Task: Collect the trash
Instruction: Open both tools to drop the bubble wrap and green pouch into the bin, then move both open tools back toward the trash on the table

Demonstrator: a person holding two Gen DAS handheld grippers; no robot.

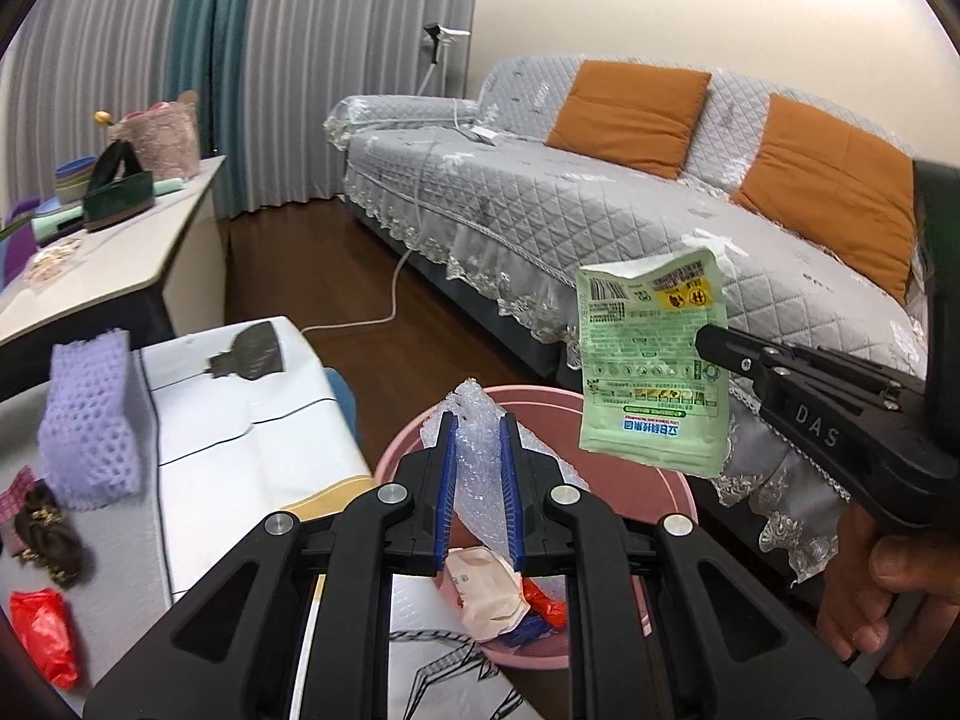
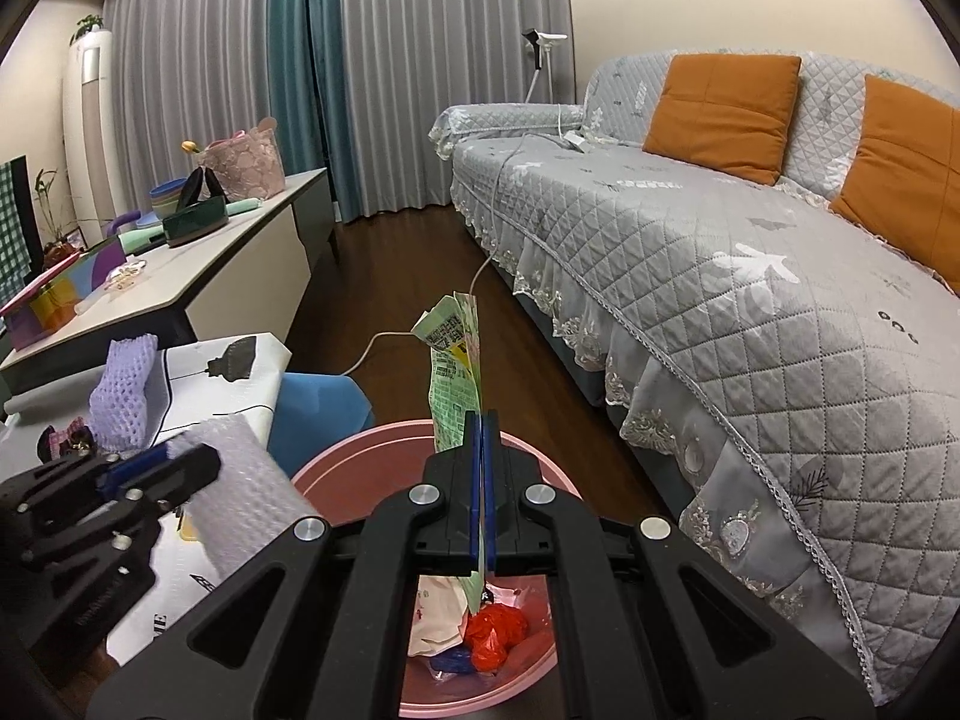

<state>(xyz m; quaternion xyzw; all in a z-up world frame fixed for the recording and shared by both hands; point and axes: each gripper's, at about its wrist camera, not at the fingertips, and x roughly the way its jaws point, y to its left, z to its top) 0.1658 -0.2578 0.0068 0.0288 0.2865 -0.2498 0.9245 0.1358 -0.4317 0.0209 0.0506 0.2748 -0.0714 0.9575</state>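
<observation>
Left wrist view: left tool (image 1: 478, 468) clamped on a crumpled sheet of clear bubble wrap (image 1: 477, 456), held above the round pink plastic bin (image 1: 675, 495). Inside the bin: a cream paper wrapper (image 1: 486, 591), a red plastic scrap (image 1: 549, 603), something blue under them. Right tool (image 1: 711, 348) off to the right, gripping a pale green printed sachet (image 1: 651, 360) over the bin's far rim. On the white-covered desk (image 1: 252, 438) at left: lilac foam fruit netting (image 1: 90, 414), a red plastic bag (image 1: 45, 627), a brown hair clip (image 1: 51, 537). Beyond, a grey quilted sofa (image 1: 540, 204) with orange cushions (image 1: 630, 108).

Right wrist view: right tool (image 2: 483, 468) shut tight on the green sachet (image 2: 453, 360), edge-on and upright above the pink bin (image 2: 336, 468). Same cream wrapper (image 2: 435, 612) and red scrap (image 2: 495, 633) in the bin. Left tool (image 2: 162, 468) at lower left, bubble wrap (image 2: 246, 486) between its fingers, partly blocking sight of the desk (image 2: 228, 384).
</observation>
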